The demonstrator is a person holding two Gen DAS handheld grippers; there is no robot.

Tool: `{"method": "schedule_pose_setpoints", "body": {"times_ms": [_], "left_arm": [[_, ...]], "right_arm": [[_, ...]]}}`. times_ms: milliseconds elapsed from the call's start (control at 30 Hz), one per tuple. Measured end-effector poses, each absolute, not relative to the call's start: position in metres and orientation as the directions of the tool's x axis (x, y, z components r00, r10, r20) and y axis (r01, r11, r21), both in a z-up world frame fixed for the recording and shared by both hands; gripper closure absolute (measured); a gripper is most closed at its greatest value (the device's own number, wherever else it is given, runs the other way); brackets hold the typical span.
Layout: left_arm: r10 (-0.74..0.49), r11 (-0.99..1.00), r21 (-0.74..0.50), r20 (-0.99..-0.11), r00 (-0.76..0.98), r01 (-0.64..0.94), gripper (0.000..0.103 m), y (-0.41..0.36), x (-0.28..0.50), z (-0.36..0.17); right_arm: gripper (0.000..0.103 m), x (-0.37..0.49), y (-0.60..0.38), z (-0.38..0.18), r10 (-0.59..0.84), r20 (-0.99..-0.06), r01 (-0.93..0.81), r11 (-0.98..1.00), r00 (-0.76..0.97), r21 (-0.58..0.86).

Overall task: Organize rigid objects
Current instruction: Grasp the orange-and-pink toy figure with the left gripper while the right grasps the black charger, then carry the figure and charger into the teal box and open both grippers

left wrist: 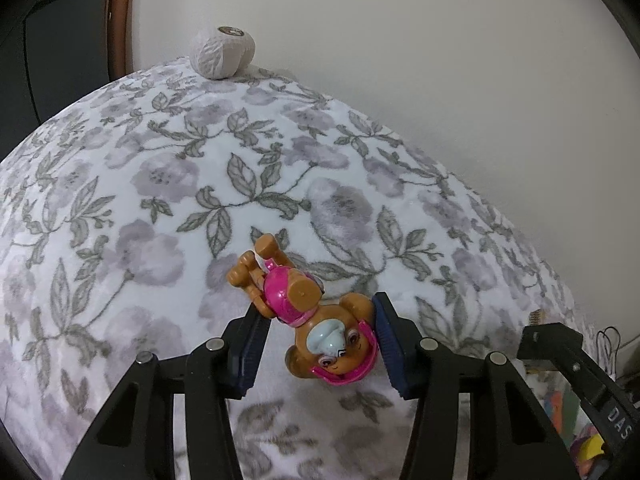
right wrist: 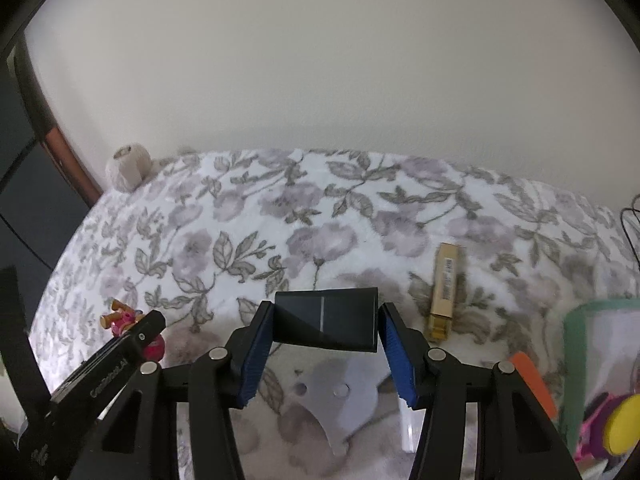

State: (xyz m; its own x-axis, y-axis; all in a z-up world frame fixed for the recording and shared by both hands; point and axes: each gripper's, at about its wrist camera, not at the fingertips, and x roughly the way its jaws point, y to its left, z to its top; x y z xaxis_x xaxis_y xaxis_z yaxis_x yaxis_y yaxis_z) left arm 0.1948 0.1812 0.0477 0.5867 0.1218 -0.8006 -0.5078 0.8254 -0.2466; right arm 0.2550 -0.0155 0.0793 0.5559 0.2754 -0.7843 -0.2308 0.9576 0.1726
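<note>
toy pup (left wrist: pixel 316 320), head partly behind jaws

Surface under me is a bed-like top covered by a white floral blanket (left wrist: pixel 168 184), grey-lilac flowers and leaves. Ball of off-white yarn (left wrist: pixel 222 53) sits at its far edge by the wall. Gold box (right wrist: pixel 443 291) lies flat on the blanket off to my right. Green-rimmed container (right wrist: pixel 576 320) at the right edge, contents blurred.
</note>
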Motion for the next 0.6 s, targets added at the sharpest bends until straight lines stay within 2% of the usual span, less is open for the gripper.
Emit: {"method": "schedule_pose_setpoints", "body": {"times_ms": [233, 600], "left_arm": [[0.14, 0.848, -0.215, -0.79, 0.597, -0.484, 0.05, 0.153, 0.184, 0.087], [0.124, 0.909, -0.185, -0.736, 0.665, -0.374, 0.05, 0.063, 0.173, 0.162]], "right_arm": [[0.047, 0.216, -0.059, 0.121, 0.296, -0.724, -0.19, 0.955, 0.623, 0.227], [0.047, 0.166, -0.161, 0.181, 0.267, -0.664, -0.075, 0.95, 0.698, 0.303]]}}
